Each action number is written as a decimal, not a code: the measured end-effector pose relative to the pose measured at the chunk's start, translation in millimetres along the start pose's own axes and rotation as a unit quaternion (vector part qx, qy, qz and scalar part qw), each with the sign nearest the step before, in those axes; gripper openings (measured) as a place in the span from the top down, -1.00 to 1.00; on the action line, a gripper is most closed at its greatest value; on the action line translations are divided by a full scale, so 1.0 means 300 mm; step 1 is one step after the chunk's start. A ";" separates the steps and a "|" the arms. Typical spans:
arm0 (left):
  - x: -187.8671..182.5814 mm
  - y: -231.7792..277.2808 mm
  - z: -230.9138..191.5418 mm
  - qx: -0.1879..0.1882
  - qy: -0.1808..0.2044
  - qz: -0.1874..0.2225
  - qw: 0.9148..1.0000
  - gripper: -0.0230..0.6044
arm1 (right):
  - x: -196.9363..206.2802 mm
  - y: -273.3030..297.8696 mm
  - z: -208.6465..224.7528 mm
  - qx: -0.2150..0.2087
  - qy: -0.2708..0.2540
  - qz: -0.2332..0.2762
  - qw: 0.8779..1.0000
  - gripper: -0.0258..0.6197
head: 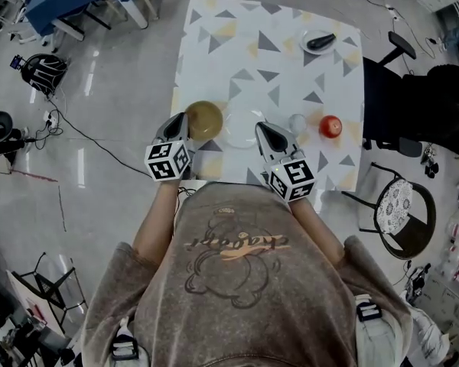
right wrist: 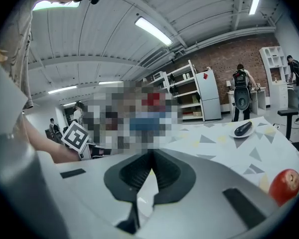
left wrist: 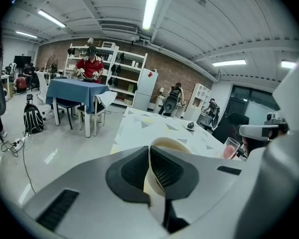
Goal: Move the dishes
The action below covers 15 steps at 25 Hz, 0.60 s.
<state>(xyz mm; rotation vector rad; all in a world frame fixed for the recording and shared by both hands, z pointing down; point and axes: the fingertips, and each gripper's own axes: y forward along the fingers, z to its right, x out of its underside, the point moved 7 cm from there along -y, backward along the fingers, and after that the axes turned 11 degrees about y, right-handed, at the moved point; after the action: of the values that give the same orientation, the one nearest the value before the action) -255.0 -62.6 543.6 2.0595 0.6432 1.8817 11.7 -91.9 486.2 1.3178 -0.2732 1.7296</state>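
Observation:
In the head view an olive-yellow bowl (head: 205, 119) and a white plate (head: 243, 128) sit at the near edge of the patterned table (head: 291, 75). My left gripper (head: 185, 118) is shut on the bowl's left rim. In the left gripper view the cream rim of the bowl (left wrist: 172, 144) is pinched between the pads of the left gripper (left wrist: 149, 152). My right gripper (head: 258, 127) is shut on the plate's right edge. The right gripper view shows the thin plate (right wrist: 145, 192) running between the closed jaws of the right gripper (right wrist: 150, 158).
A clear glass (head: 297, 122) and a red apple (head: 330, 126) stand right of the plate. At the far right corner lies a small dish with a dark object (head: 317, 42). A black office chair (head: 413, 98) and a round-seat chair (head: 398, 209) flank the table's right side.

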 end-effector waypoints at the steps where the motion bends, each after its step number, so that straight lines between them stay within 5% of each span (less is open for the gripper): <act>1: 0.008 -0.003 -0.008 -0.001 -0.005 -0.003 1.000 0.84 | 0.001 0.006 -0.005 -0.001 0.000 -0.001 1.000 0.91; 15: 0.170 -0.001 -0.073 -0.009 -0.048 -0.056 0.997 0.84 | 0.028 0.040 -0.036 0.002 -0.001 -0.019 1.000 0.91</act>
<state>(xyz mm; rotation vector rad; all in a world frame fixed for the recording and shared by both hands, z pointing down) -274.0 -38.9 590.1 2.0442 0.7002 1.7091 -4.6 -87.2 493.1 1.3189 -0.2436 1.6976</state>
